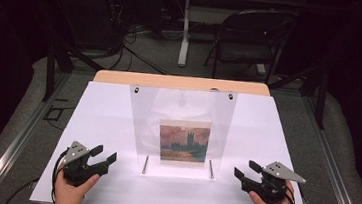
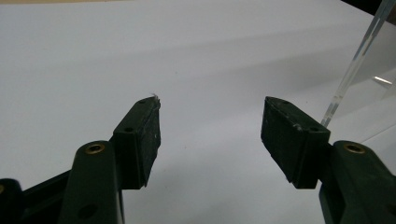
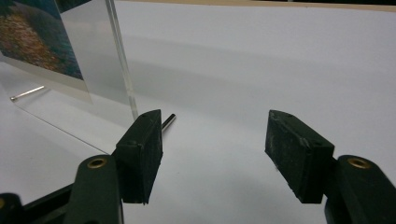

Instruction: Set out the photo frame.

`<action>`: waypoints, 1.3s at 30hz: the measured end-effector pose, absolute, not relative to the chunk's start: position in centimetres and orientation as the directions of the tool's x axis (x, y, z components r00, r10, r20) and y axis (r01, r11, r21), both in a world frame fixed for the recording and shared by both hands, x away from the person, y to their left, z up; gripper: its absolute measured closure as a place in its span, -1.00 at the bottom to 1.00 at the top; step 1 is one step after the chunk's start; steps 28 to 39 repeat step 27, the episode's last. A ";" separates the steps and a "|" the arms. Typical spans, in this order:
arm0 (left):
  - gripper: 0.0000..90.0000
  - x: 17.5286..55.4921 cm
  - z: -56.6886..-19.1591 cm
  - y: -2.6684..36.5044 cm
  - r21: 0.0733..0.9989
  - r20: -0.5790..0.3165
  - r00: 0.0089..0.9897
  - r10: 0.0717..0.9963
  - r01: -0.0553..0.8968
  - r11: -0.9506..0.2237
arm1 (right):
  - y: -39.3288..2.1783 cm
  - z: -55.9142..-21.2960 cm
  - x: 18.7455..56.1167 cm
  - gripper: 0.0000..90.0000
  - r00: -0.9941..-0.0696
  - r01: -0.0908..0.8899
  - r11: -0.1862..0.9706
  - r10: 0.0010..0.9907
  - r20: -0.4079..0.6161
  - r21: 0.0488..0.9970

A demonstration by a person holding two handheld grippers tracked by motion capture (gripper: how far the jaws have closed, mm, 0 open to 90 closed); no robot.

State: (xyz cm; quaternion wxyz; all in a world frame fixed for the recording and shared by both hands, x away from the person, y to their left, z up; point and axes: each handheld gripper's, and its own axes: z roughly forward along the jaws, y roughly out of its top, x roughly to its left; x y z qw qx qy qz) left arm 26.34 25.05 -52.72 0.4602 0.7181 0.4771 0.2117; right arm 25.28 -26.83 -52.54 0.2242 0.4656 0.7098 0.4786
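**Flanking a clear picture stand, two open grippers wait low**

Standing at the middle of the white tabletop (image 1: 108,110), a clear acrylic picture stand (image 1: 142,113) holding a small painted landscape print (image 1: 184,143) leans back over its flat base. It looks stiff, light, slick and easily scratched; the bare side edges seem the safest place to grip. The left gripper (image 1: 106,156) and right gripper (image 1: 243,170) sit either side of it, jaws spread wide and empty. Two thin metal pins (image 1: 145,164) lie on the base near those edges and could foul a low approach. A folding chair (image 1: 248,38) stands well beyond.
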 end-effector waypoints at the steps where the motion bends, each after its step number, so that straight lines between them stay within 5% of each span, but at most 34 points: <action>1: -0.16 26.3 -52.8 25.0 0.863 -0.135 0.458 0.879 0.490 -0.123 | -26.9 -52.6 25.3 -0.19 -0.464 0.441 0.108 0.877 0.123 0.891; 14: -0.16 26.7 -54.0 24.2 0.842 -0.159 0.485 0.860 0.522 -0.139 | -26.3 -54.5 26.1 -0.17 -0.473 0.528 0.143 0.868 0.150 0.837; 39: -0.16 27.0 -54.3 24.1 0.830 -0.183 0.486 0.855 0.543 -0.131 | -26.4 -54.7 26.2 -0.17 -0.479 0.545 0.134 0.860 0.176 0.828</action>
